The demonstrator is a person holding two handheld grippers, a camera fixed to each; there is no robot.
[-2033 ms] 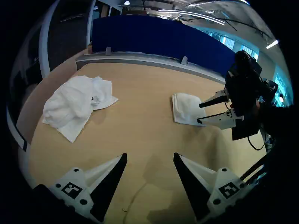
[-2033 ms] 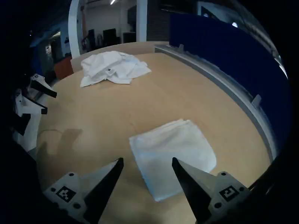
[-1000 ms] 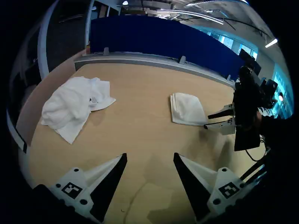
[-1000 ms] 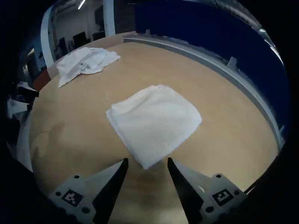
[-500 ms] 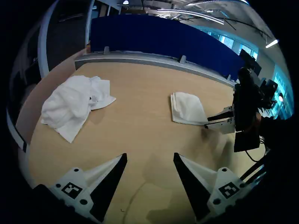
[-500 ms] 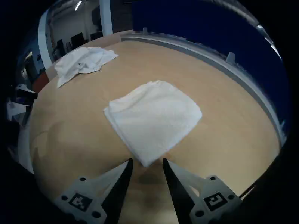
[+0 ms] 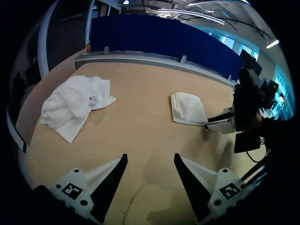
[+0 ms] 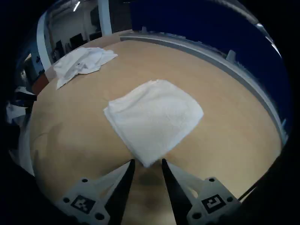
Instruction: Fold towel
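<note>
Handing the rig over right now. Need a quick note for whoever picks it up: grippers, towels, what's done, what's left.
Left gripper: open, empty, over bare table.
Right gripper: fingers narrowed but apart, with the near corner of the folded towel between the tips; not clamped.
Folded towel: flat, mid-table, right in front of the right gripper.
Crumpled towel: in a heap near the table's edge, away from both grippers.
Done: one towel folded into a neat square.
Left: probably finish with that corner, then fold the crumpled towel.
</note>
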